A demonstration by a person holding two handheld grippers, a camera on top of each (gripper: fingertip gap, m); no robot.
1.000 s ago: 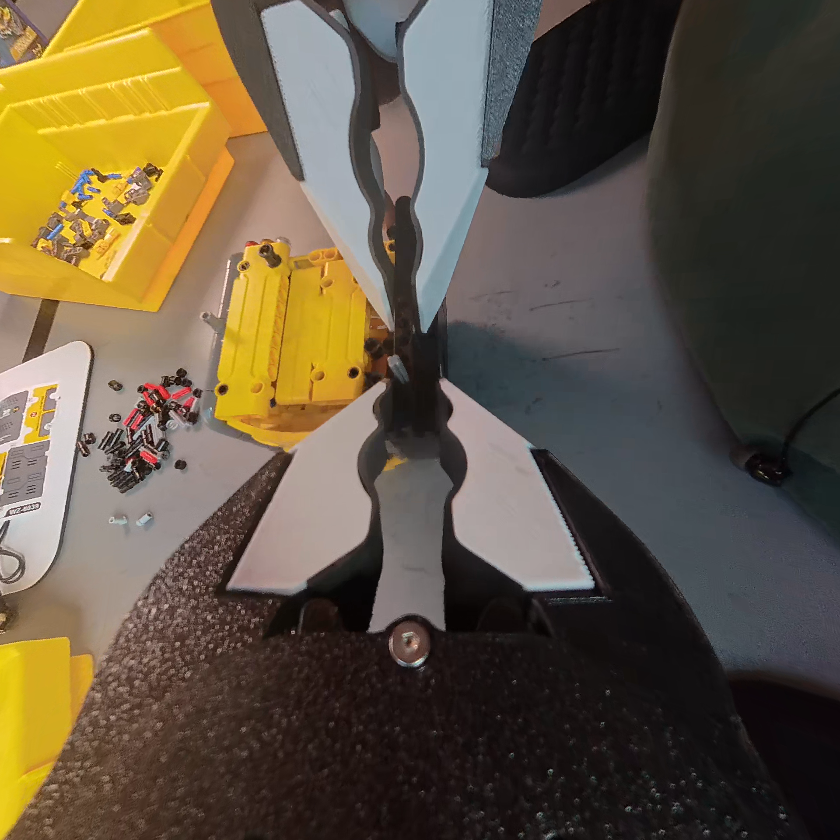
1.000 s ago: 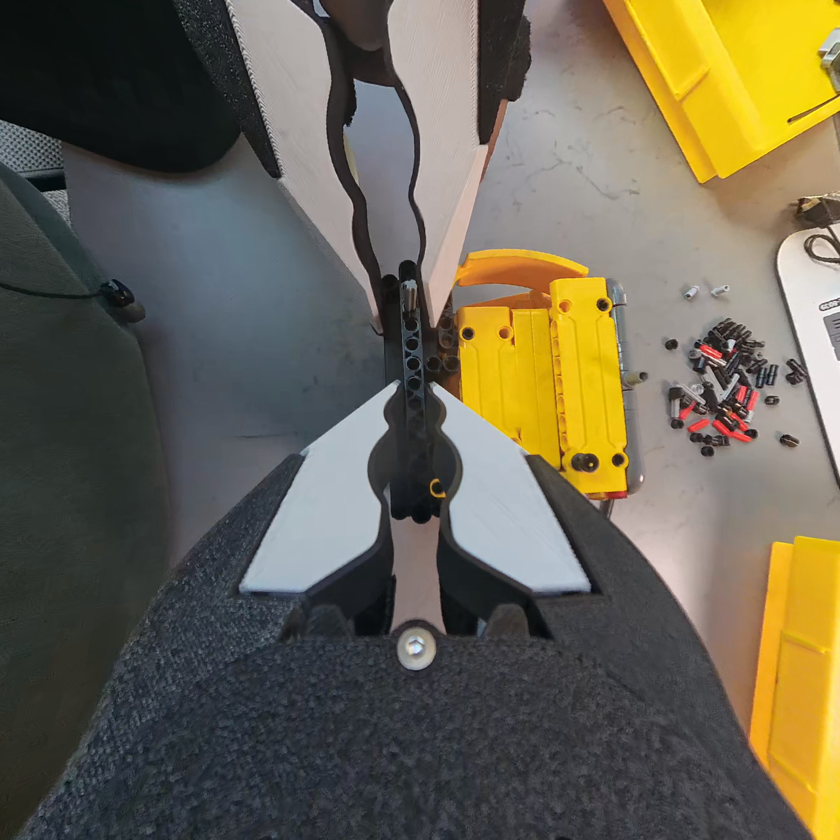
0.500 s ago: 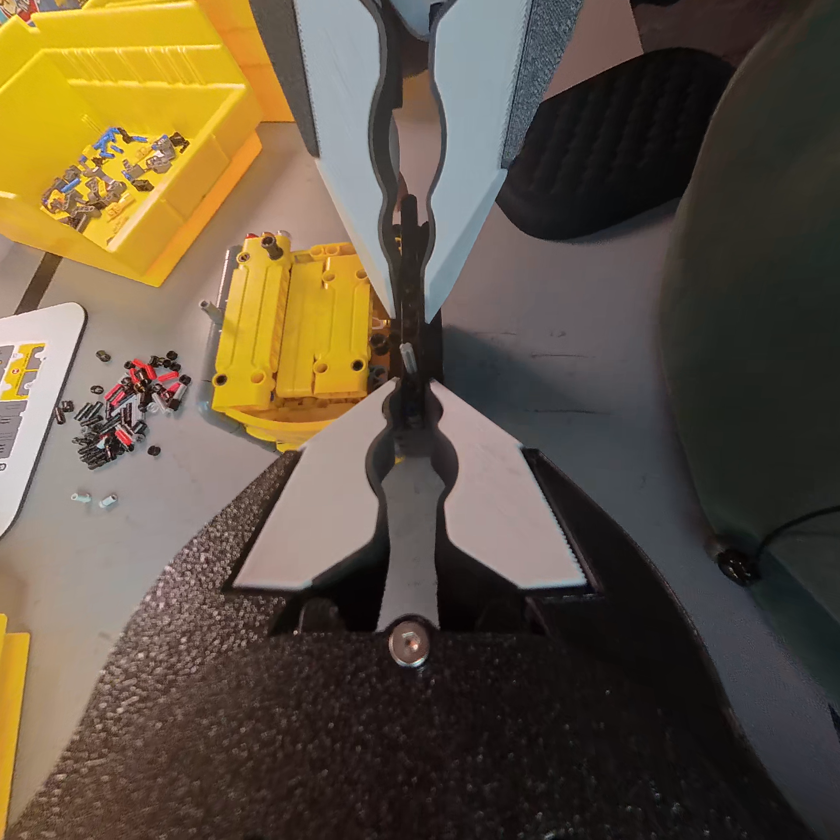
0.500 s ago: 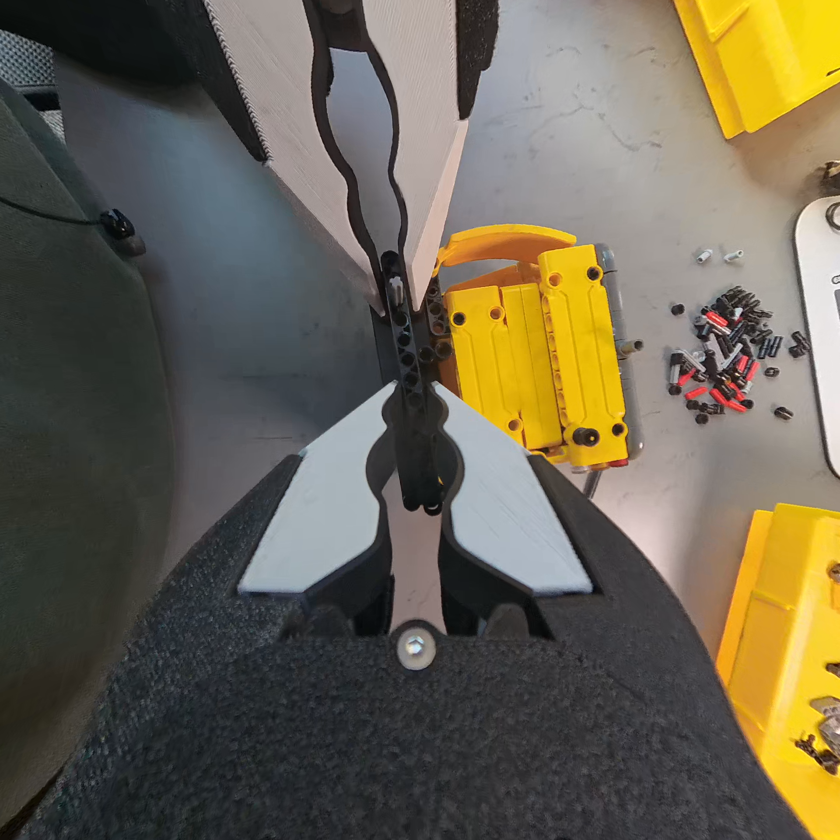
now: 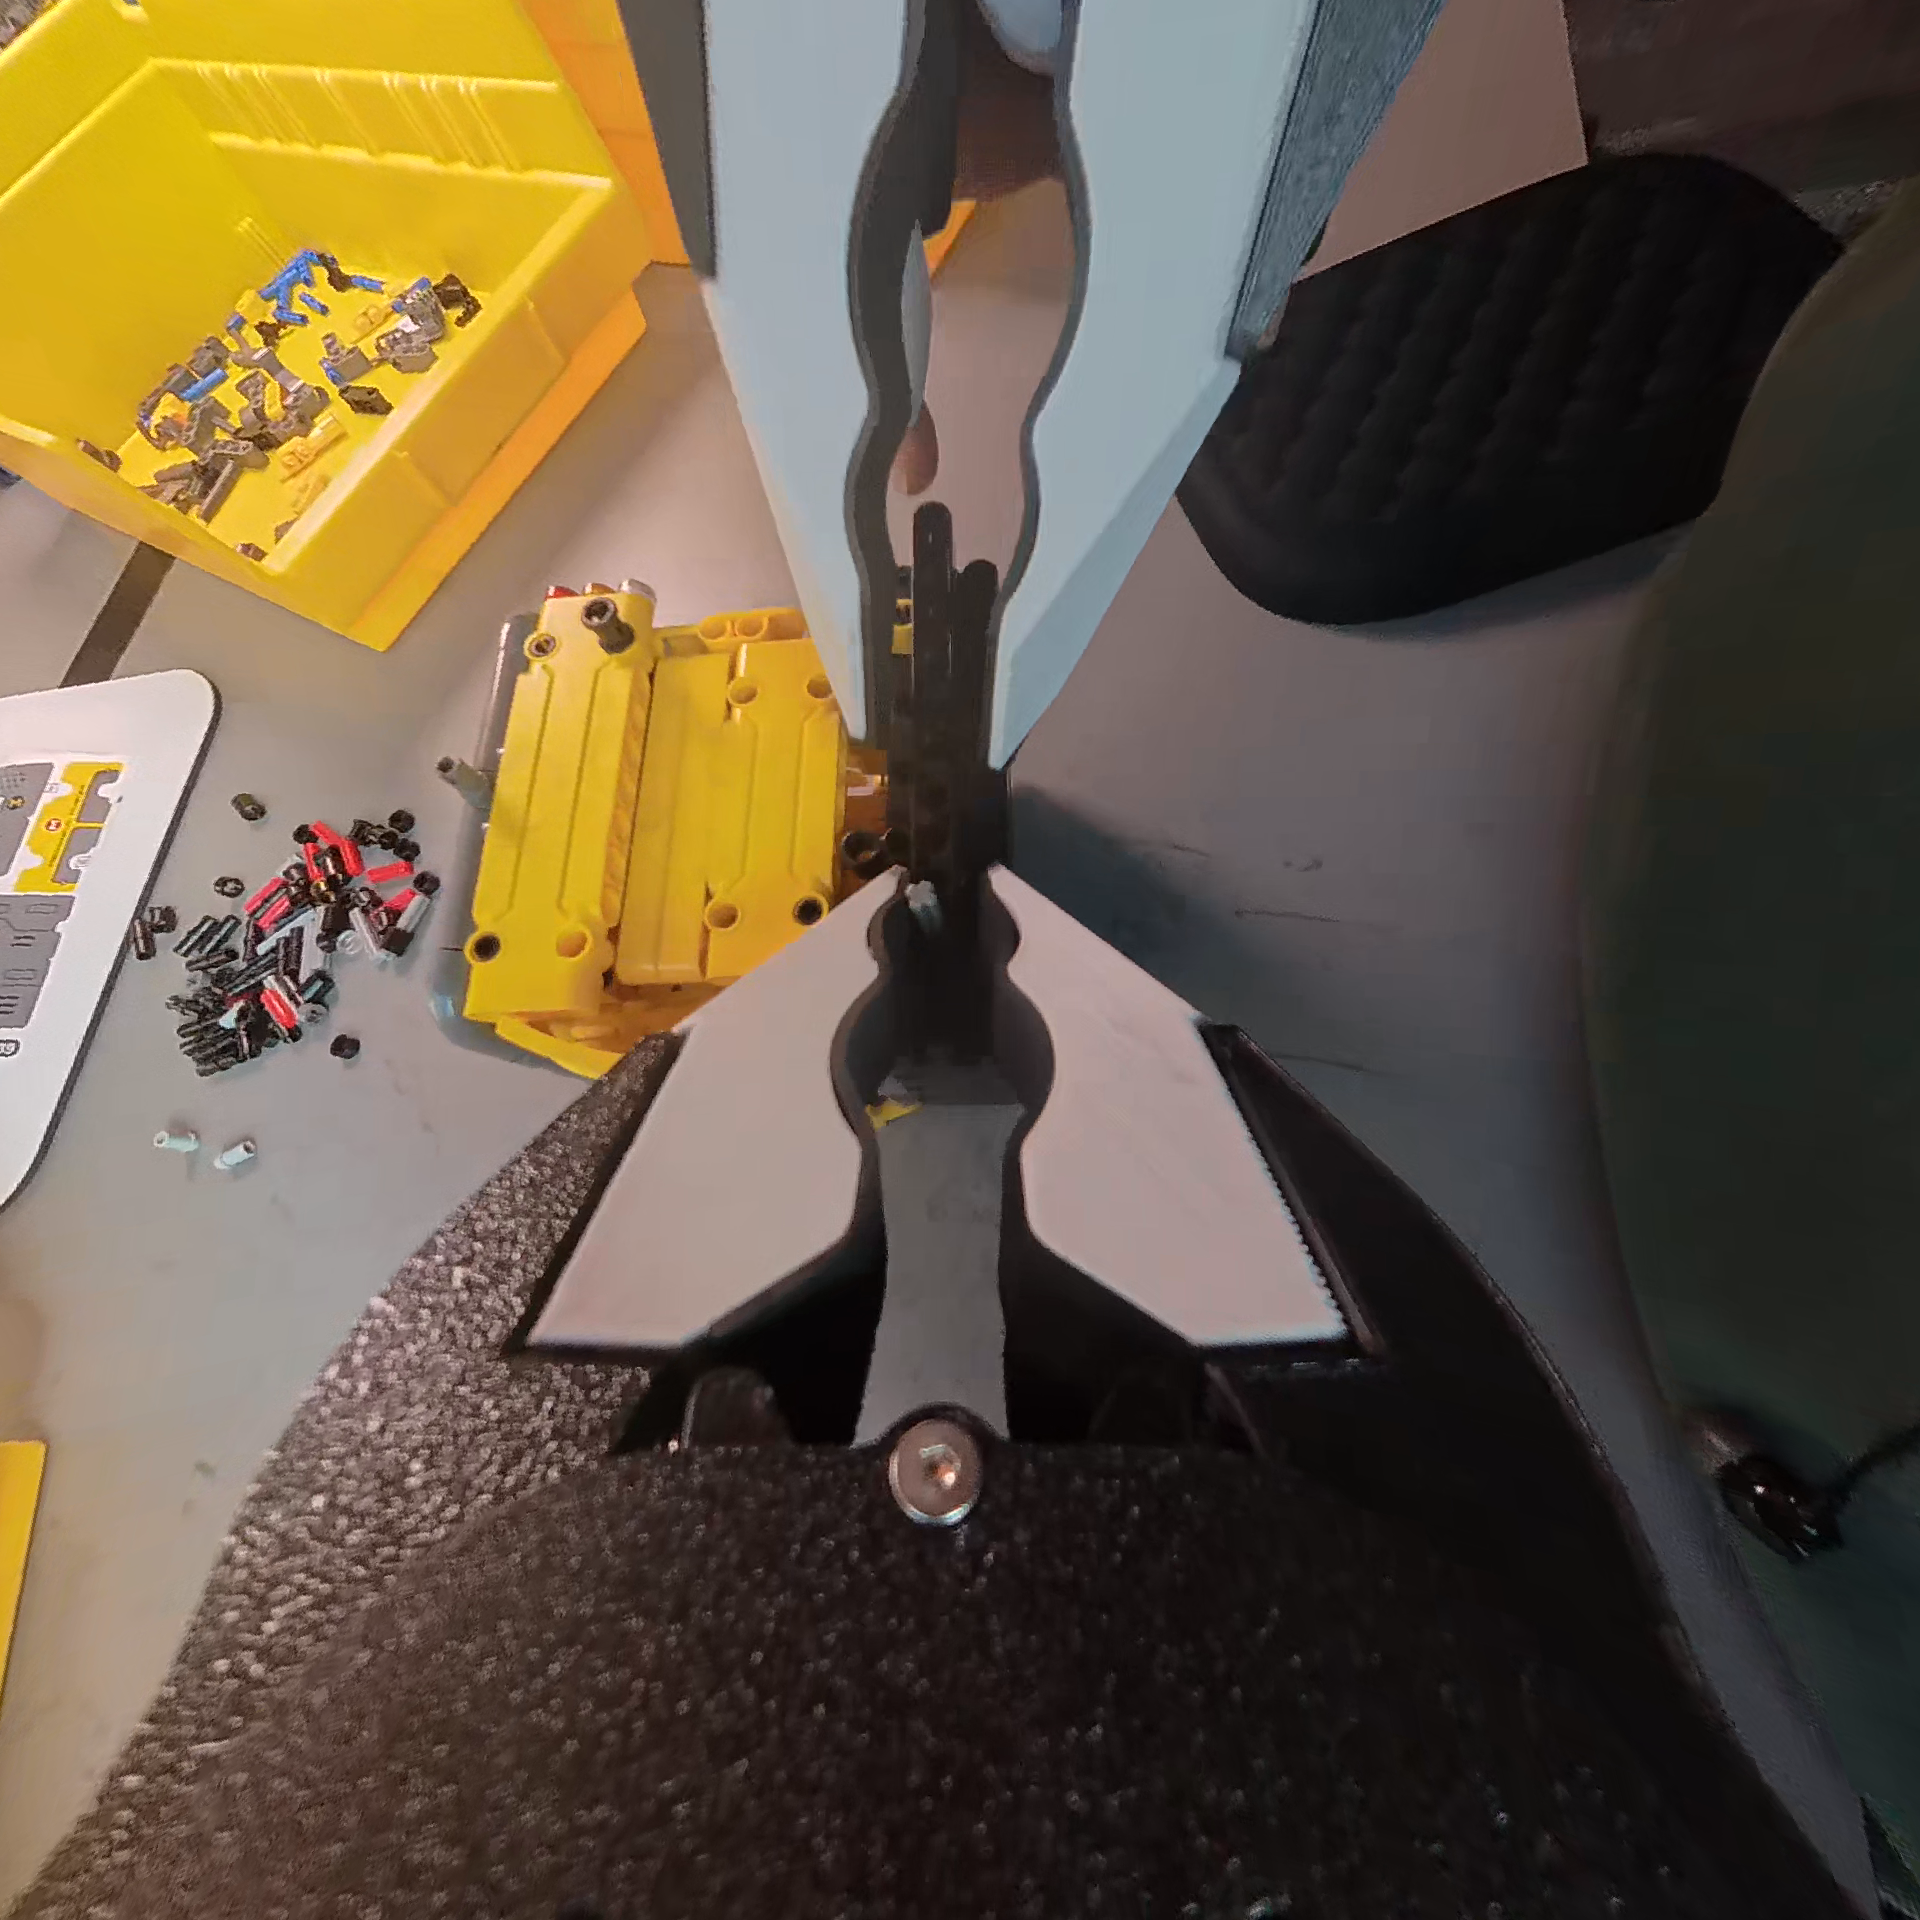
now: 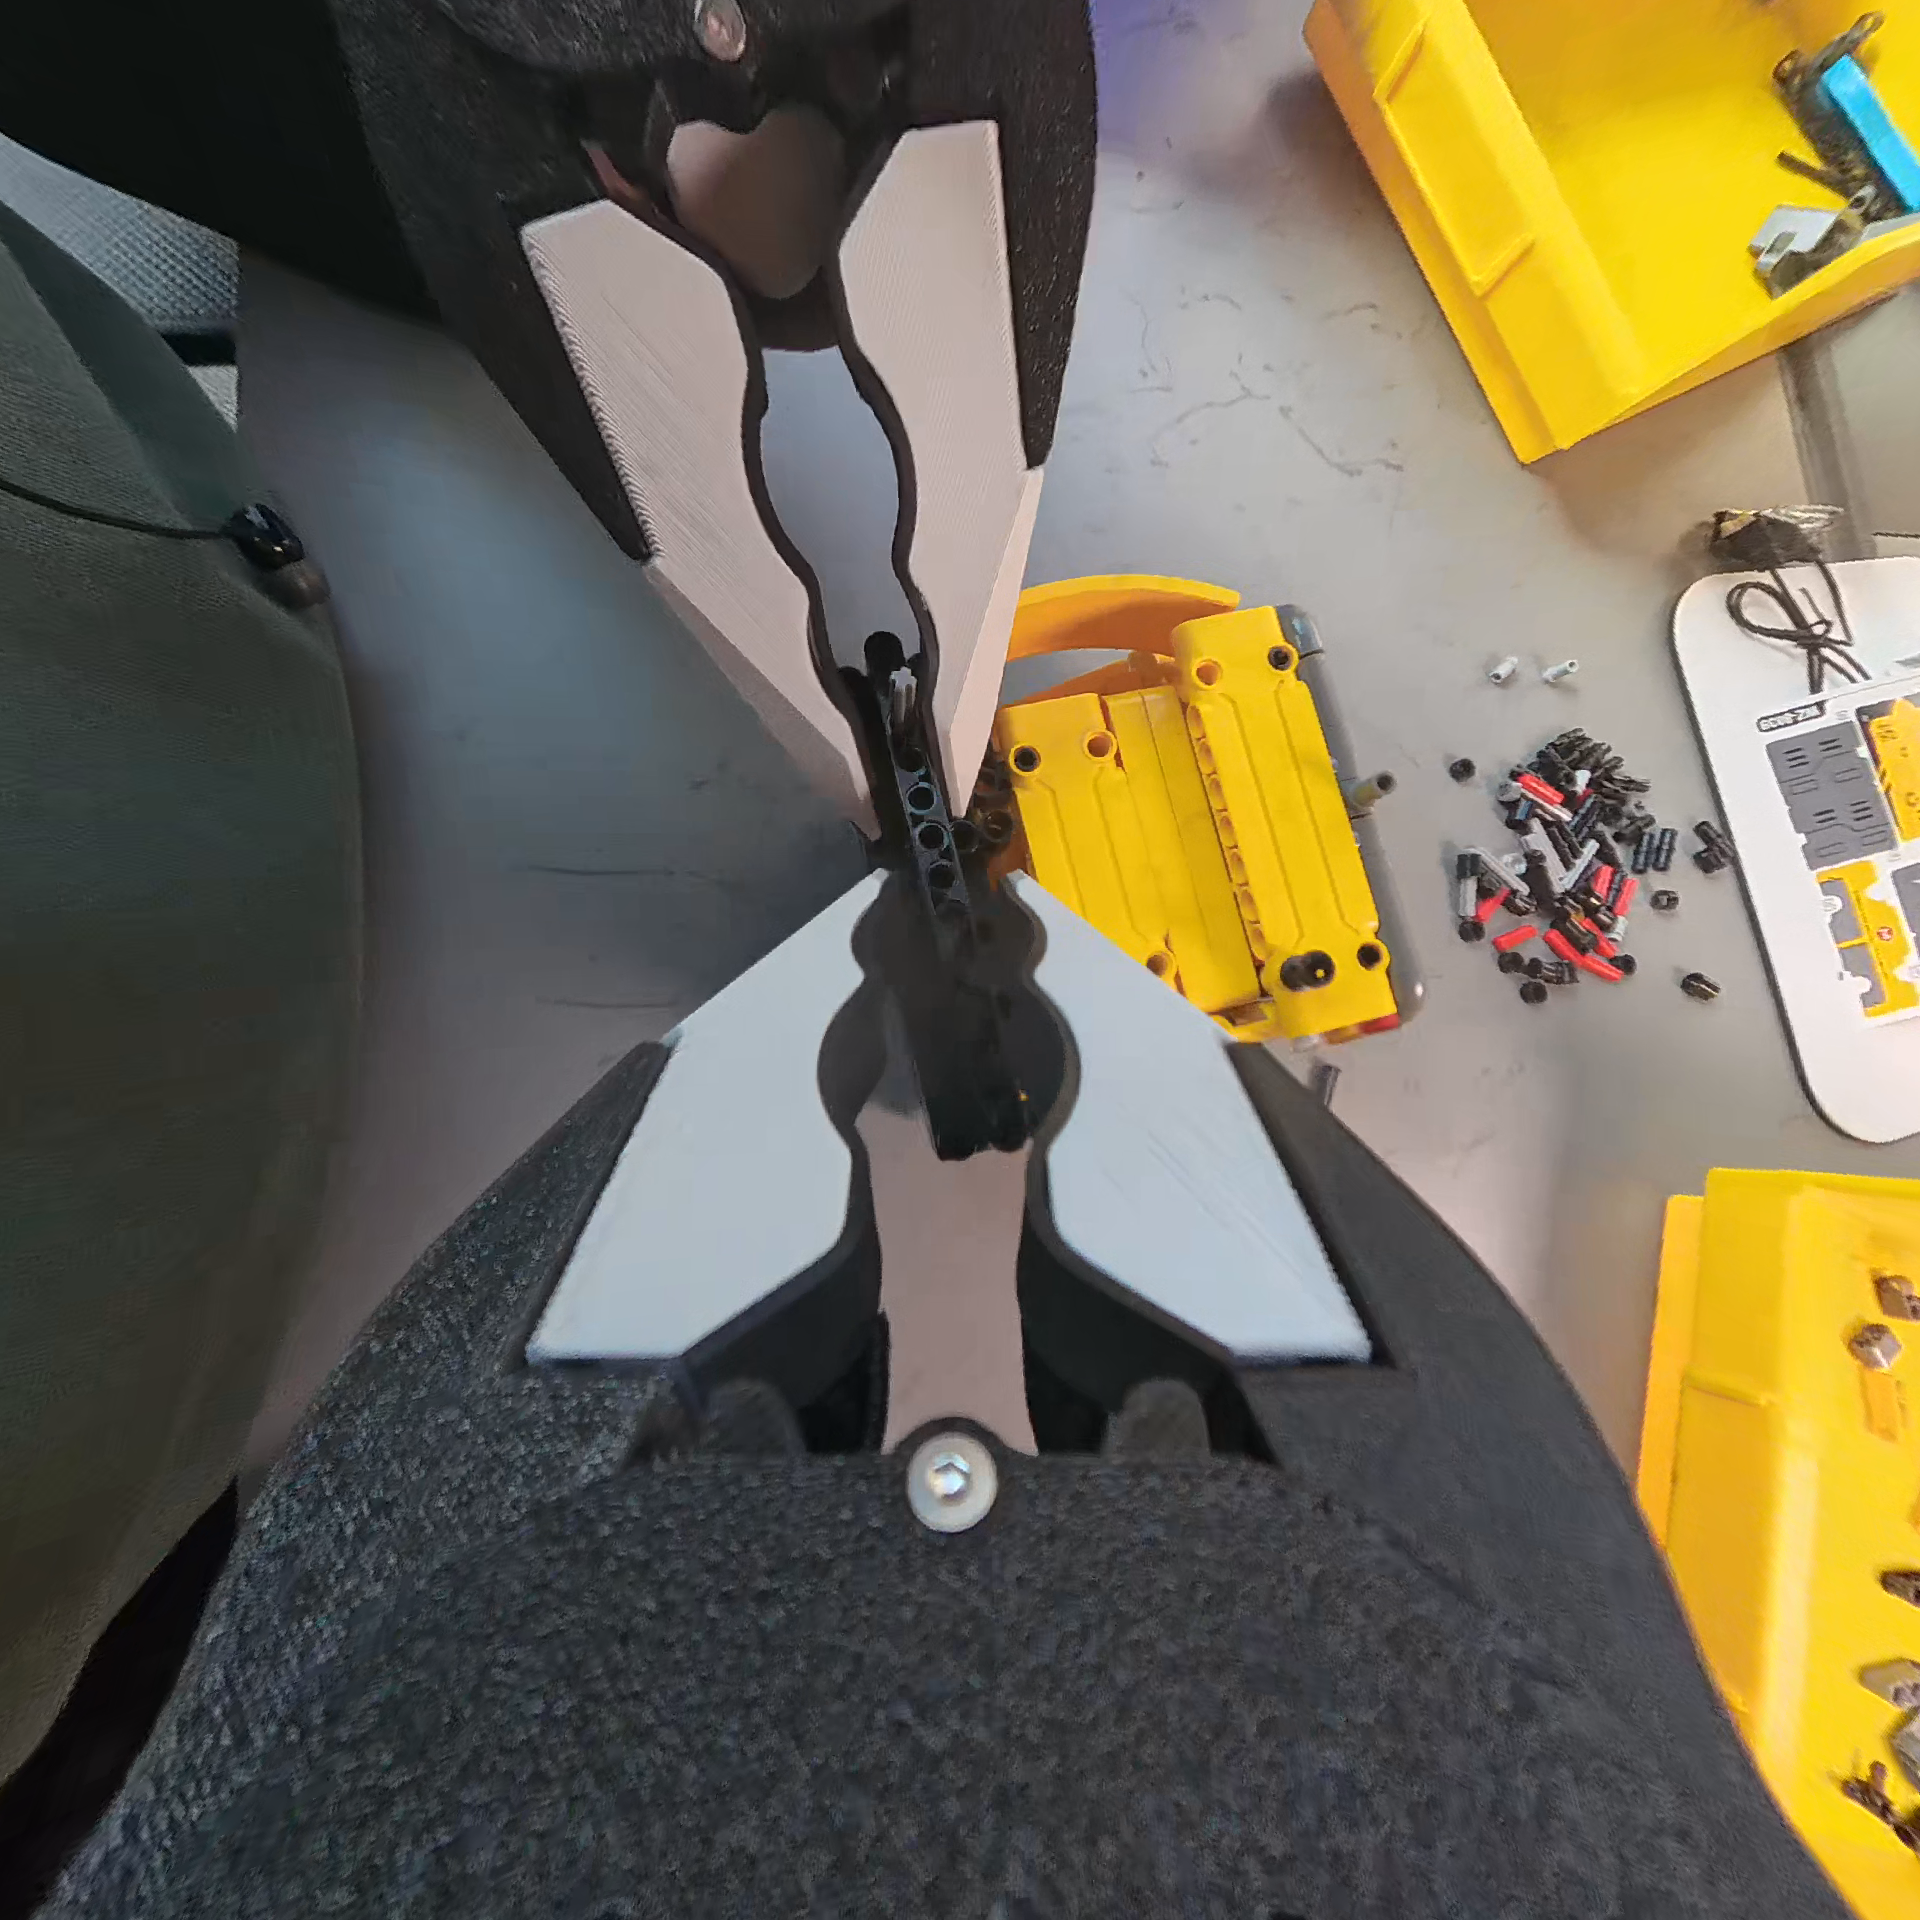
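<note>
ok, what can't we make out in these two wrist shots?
- Black beam: both views, its ends sit inside the left gripper and right gripper.
- Loose pins: left view, too small to tell types.
- Yellow bin: right view, cut by the top edge.
- Yellow block: underside hidden, both views.

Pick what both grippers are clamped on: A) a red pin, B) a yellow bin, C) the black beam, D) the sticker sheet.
C: the left gripper and the right gripper meet tip to tip, each shut on an end of the black beam beside the yellow model.
</note>
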